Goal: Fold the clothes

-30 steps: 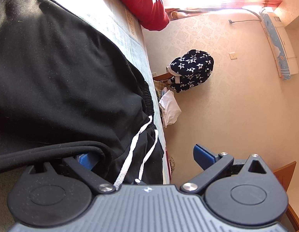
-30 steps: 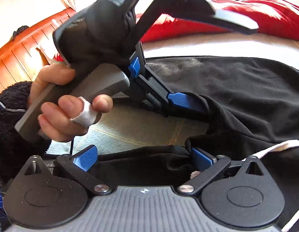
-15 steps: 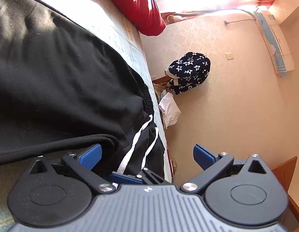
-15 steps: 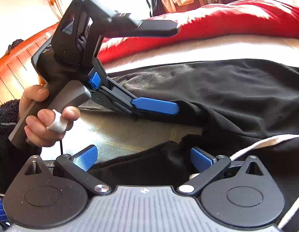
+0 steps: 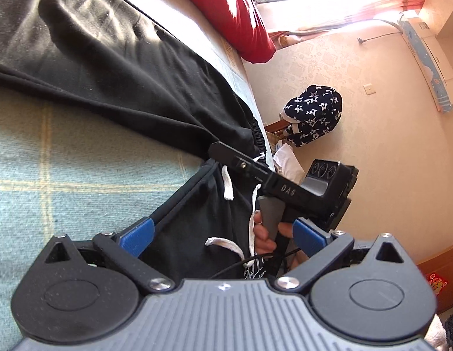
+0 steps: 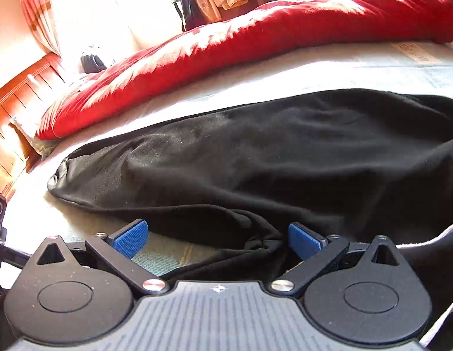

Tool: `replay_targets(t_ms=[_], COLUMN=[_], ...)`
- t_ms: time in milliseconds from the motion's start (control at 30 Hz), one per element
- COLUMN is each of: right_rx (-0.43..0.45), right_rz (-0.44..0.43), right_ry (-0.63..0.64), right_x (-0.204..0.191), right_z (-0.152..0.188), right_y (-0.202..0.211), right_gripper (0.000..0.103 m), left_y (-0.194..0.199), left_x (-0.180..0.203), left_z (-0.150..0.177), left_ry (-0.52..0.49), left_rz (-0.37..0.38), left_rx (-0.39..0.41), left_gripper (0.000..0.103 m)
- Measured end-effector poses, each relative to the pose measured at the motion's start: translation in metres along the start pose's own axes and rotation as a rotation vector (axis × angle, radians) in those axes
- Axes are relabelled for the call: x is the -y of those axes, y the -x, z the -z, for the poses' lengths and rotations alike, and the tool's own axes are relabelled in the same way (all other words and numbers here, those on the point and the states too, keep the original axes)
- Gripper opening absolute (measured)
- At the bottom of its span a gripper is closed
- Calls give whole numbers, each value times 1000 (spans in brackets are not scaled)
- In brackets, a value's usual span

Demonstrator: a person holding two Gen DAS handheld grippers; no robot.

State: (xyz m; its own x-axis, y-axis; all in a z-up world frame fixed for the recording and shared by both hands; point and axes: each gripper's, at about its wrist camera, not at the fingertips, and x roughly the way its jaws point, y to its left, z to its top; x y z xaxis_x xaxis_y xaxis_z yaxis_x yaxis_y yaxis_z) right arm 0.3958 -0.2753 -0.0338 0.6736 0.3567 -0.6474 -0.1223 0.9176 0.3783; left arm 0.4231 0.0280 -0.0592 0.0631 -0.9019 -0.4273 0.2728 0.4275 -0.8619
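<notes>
the black trousers [image 6: 284,152] lie lengthwise on the bed [image 5: 65,175], waistband at its edge, one leg seemingly over the other. left gripper [image 5: 223,234] and right gripper [image 6: 217,238] fingers are spread, cloth loose between; crosswise folds look left.

Black sweatpants [image 6: 284,152] with a white drawstring [image 5: 227,185] lie on a pale teal bedsheet [image 5: 65,175] crossed by cream lines. Beyond the sweatpants, a red quilt [image 6: 226,46]; a navy garment [image 5: 314,114] bears white stars.
</notes>
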Motion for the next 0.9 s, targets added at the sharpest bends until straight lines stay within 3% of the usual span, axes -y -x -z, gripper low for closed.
replay_targets(t_ms=[233, 400, 533, 633, 733, 900], right_rx=[6, -79, -49, -27, -4, 118], right_rz=[-68, -115, -117, -118, -119, 83], right_ry=[37, -2, 6, 13, 19, -108], right_x=[-33, -55, -72, -84, -97, -52], right_z=[25, 58, 62, 65, 68, 79], right_y=[44, 23, 35, 44, 53, 109], right_gripper=[103, 103, 103, 103, 103, 103], left_y=[19, 61, 102, 119, 116, 79], left_x=[-9, -21, -23, -18, -1, 22], left_z=[37, 81, 103, 106, 98, 86], left_ry=[-37, 1, 38, 18, -74, -190], left_rz=[-118, -208, -297, -346, -342, -282], left_rx=[-18, 79, 159, 210, 227, 174], left_gripper=[101, 101, 100, 100, 100, 100])
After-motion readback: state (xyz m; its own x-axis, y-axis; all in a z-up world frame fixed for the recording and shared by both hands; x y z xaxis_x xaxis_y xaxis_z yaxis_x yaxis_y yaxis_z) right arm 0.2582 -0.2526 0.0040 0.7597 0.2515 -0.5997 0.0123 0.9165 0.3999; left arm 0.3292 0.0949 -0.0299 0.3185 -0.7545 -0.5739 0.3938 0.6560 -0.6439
